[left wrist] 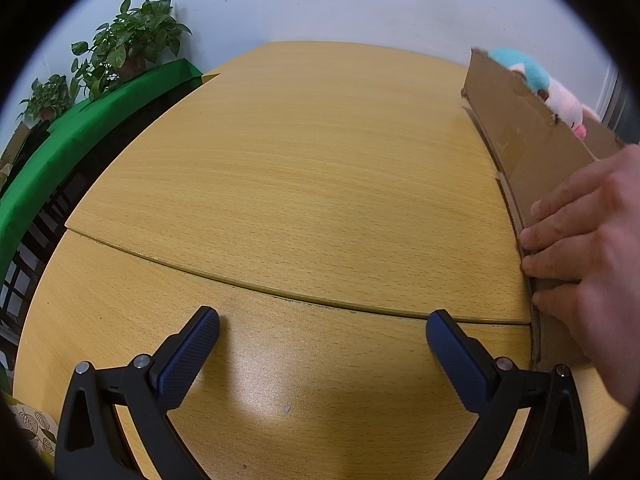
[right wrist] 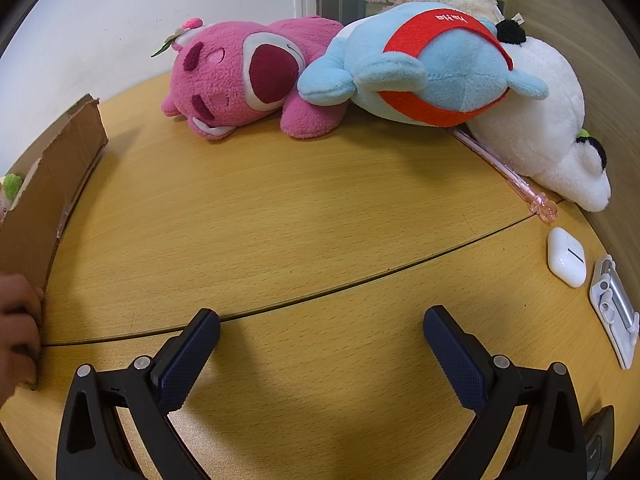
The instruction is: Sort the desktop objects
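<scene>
Left gripper (left wrist: 322, 332) spread wide, empty, over bare table (left wrist: 304, 168); plants (left wrist: 128, 44) far left. Cardboard box (left wrist: 520, 136) at right, hand (left wrist: 584, 240) gripping its wall. Right gripper (right wrist: 321, 330) also spread, empty. Beyond: pink plush (right wrist: 240, 80), blue plush (right wrist: 424, 68), white plush (right wrist: 548, 128) touching in a row; pen (right wrist: 508, 170), earbud case (right wrist: 566, 256), white clip (right wrist: 614, 308) near right edge.

Potted plants (left wrist: 128, 40) on green-draped ledge (left wrist: 92, 128) by white wall (left wrist: 320, 4) – left of wooden tbl (left wrist: 304, 160)
</scene>
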The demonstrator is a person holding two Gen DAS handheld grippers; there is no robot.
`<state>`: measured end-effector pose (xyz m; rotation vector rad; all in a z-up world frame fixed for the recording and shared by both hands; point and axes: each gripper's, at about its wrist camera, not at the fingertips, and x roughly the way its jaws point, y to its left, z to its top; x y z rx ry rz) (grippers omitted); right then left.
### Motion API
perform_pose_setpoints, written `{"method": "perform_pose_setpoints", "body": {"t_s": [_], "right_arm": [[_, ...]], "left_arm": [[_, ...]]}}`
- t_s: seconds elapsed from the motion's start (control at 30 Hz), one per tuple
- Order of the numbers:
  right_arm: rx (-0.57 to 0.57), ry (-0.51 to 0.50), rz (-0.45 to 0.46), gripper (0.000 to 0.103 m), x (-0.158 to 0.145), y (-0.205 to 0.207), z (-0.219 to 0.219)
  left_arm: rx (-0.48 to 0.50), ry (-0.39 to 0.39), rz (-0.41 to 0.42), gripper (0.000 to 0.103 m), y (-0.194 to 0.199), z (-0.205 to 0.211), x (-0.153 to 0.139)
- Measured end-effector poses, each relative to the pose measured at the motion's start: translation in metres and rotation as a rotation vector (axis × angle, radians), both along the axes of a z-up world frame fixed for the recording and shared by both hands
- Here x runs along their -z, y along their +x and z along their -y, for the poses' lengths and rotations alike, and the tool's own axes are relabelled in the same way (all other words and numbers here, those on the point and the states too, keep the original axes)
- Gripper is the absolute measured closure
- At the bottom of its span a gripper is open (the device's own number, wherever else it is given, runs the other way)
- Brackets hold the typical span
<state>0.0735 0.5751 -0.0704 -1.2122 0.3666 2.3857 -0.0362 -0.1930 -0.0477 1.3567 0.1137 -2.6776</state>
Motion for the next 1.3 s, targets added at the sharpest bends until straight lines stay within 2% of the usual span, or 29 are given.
{"method": "perform_pose_setpoints", "body": {"t_s": [0.87, 1.3], "right_arm": [[0.001, 0.000, 0.000, 0.000, -0.005, 0.013, 0.000], [0.002, 0.000, -0.001, 0.000, 0.001, -0.001, 0.007]], "left_arm": [[-0.001, 0.000, 0.000, 0.000, 0.000, 0.001, -0.001], [-0.001, 0.000, 0.000, 0.000, 0.000, 0.001, -0.002]]}}
